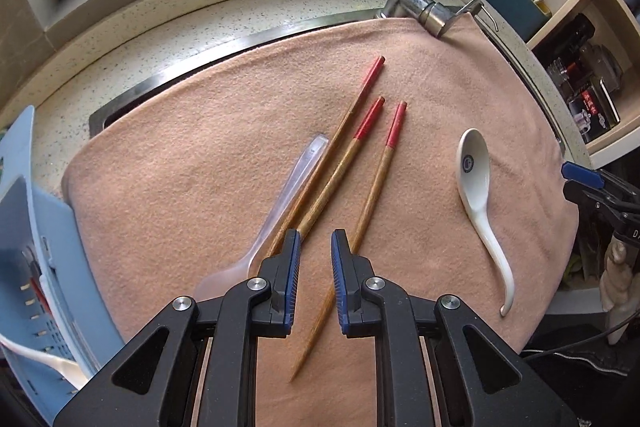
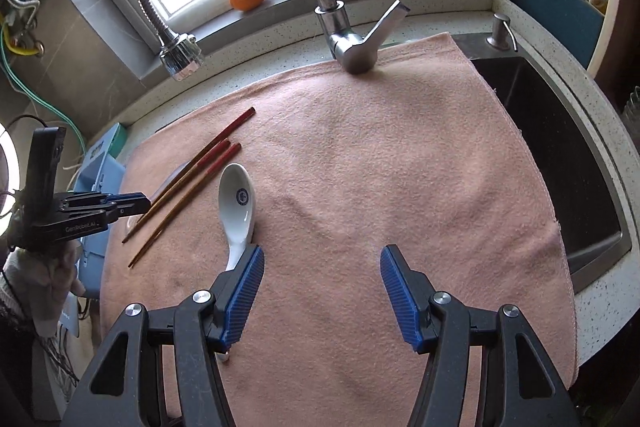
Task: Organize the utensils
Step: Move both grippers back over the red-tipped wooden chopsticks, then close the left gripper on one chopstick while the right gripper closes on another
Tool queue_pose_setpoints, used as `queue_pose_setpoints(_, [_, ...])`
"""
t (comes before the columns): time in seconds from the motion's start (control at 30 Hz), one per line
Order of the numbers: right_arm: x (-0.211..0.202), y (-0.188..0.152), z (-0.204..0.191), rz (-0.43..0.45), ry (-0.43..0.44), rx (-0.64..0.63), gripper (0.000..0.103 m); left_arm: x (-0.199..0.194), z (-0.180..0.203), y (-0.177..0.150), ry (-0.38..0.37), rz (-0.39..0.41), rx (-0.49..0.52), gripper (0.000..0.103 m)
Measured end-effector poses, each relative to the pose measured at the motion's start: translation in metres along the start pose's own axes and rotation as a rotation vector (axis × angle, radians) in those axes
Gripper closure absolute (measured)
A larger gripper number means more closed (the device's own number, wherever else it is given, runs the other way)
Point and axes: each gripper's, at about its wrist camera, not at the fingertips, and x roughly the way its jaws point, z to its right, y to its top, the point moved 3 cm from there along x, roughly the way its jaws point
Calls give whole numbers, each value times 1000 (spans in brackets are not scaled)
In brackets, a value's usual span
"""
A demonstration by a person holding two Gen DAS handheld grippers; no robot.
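Fuzzy cloth towel point(image 1: 200, 167); seemingly wooden chopsticks point(image 1: 340, 163)

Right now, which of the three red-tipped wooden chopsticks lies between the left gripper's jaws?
The rightmost red-tipped wooden chopstick, nearest the white ceramic spoon. Its shaft crosses the gap of the left gripper; the other two pass left of it, beside the translucent plastic spoon.

Chopsticks point(image 1: 352, 163) on towel point(image 1: 180, 187) — spoon point(image 1: 478, 187) rightward
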Motion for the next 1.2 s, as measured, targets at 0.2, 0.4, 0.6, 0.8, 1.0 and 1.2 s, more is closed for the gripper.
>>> queue_pose_setpoints(0.2, [-4, -2, 8, 2, 15, 43, 46, 9, -1, -2, 7, -44, 22, 89])
queue_pose_setpoints(0.4, [-2, -2, 3, -9, 29, 42, 46, 13, -5, 2, 12, -55, 12, 89])
queue_pose_setpoints(0.6, [-2, -2, -5, -20, 69, 45, 46, 12, -2, -5, 5, -71, 41, 89])
queue_pose_setpoints(0.8, [-1, 0, -26, -45, 163, 25, 46, 16, 1, -12, 78, -89, 80, 87])
queue_pose_setpoints(1.0, [27, 1, -69, -136, 294, 36, 49, 25, 2, -8, 87, -110, 101, 86])
queue_pose_setpoints(1.2, [72, 18, -100, -212, 353, 98, 60, 23, 14, -23, 49, -119, 103, 86])
